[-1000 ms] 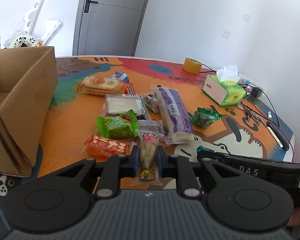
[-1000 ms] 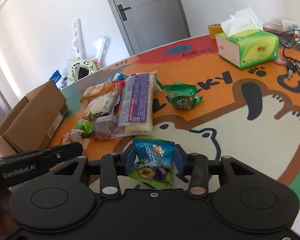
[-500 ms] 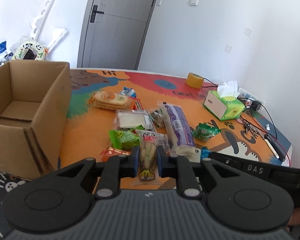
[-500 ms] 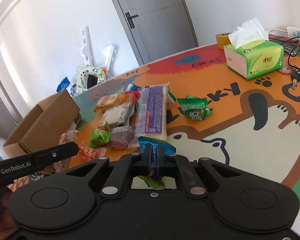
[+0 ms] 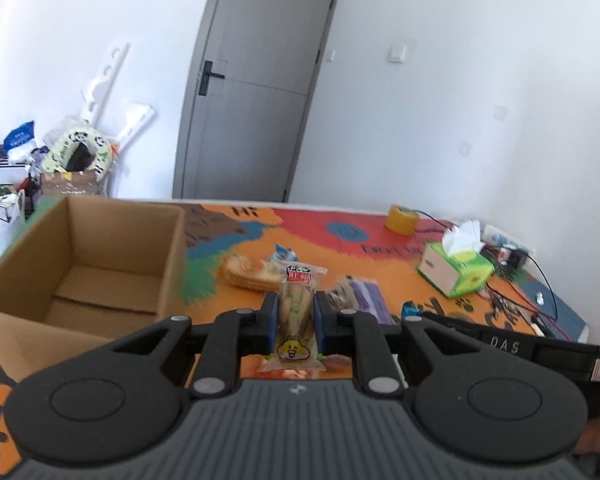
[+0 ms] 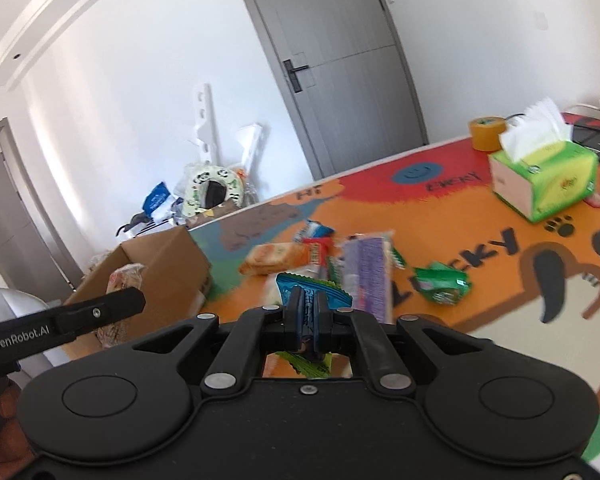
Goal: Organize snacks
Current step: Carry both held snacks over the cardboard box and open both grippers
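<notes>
My left gripper (image 5: 296,312) is shut on a clear snack pack (image 5: 297,312) with a yellow cartoon face, held up above the mat. An open brown cardboard box (image 5: 84,264) stands to its left, showing only its bare bottom. My right gripper (image 6: 309,312) is shut on a blue and green plum snack packet (image 6: 312,290), pinched thin between the pads and lifted off the mat. Other snacks lie on the mat: an orange cracker pack (image 6: 276,258), a long purple pack (image 6: 366,276), a green packet (image 6: 442,282). The left gripper's side (image 6: 64,320) shows beside the box (image 6: 168,276).
A green tissue box (image 6: 544,184) and a yellow tape roll (image 6: 486,132) stand at the far right of the colourful cartoon mat (image 6: 480,304). Cables and keys (image 5: 512,280) lie near the right edge. A grey door (image 5: 260,92) and clutter (image 5: 60,160) are behind the table.
Both grippers have risen with their packs. The right jaws closed on the plum packet and lifted it. The left view has swung toward the box, now showing its inside.
</notes>
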`<state>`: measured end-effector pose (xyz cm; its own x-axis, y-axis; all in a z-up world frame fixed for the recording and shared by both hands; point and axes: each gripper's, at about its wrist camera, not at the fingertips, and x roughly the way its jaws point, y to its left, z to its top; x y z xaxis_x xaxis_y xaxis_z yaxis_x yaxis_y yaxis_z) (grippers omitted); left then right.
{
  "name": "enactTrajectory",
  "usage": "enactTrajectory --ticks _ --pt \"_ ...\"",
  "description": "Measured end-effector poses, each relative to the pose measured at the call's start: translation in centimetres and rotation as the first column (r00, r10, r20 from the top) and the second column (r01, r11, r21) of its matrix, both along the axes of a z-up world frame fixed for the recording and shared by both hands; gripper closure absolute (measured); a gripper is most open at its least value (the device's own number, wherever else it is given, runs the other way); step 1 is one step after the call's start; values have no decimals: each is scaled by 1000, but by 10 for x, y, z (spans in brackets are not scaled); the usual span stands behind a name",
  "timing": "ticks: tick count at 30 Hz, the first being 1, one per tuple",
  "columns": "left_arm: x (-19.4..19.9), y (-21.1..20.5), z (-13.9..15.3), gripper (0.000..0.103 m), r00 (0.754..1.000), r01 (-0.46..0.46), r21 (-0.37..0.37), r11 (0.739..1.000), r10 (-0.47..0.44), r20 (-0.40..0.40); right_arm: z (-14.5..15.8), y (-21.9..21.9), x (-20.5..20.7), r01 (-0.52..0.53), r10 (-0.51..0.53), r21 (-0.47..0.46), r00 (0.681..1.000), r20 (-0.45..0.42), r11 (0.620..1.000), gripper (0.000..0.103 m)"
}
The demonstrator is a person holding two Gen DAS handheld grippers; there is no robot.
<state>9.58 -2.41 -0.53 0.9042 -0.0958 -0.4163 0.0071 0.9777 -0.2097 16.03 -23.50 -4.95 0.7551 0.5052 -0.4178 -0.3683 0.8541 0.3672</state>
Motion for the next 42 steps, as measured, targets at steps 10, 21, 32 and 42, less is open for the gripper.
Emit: enactTrajectory --ticks 10,21,32,42 --pt "-6 37 12 86 996 -89 -9 996 89 32 24 41 4 -74 73 12 996 56 997 97" --pt "-7 86 15 86 978 -201 -26 979 202 44 35 90 13 -160 158 22 984 85 987 97" --pt "3 130 6 86 955 -295 -51 954 296 3 48 137 20 -242 237 42 966 102 969 97" --pt "6 156 -1 62 938 -347 -106 932 346 -32 47 179 29 -297 293 34 953 81 954 97"
